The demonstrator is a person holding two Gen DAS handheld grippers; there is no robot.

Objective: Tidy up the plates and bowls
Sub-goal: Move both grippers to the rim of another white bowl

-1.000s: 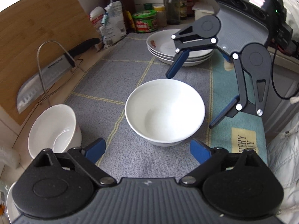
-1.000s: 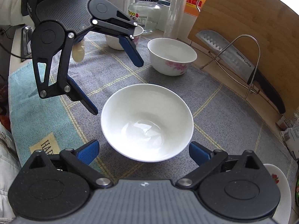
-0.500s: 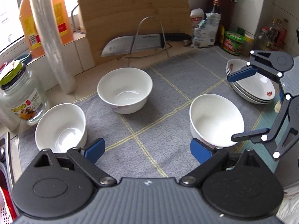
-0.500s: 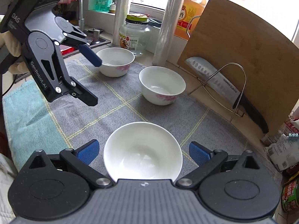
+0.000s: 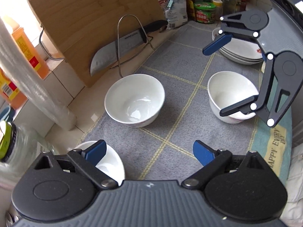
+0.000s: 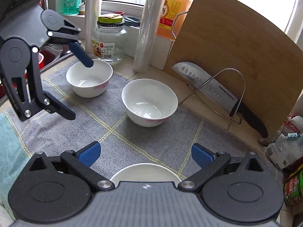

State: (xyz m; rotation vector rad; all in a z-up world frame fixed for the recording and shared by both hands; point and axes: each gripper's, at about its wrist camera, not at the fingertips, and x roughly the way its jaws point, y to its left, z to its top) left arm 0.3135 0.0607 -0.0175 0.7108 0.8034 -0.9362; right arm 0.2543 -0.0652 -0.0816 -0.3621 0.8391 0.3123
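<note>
White ceramic bowls sit on my grey checked cloth [image 5: 170, 71]: middle bowl [image 5: 134, 100] at twelve o'clock, another [image 5: 232, 94] at two beneath my right gripper [image 5: 217, 79]. Both it and my left gripper [image 6: 73, 87] are spread wide, holding nothing.

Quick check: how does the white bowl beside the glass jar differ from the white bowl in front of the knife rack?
The white bowl beside the glass jar has the left gripper around its rim; the white bowl in front of the knife rack stands untouched. The jar-side bowl sits at the grey mat's corner, the other mid-mat. Both are upright, empty, with pink floral marks.
</note>
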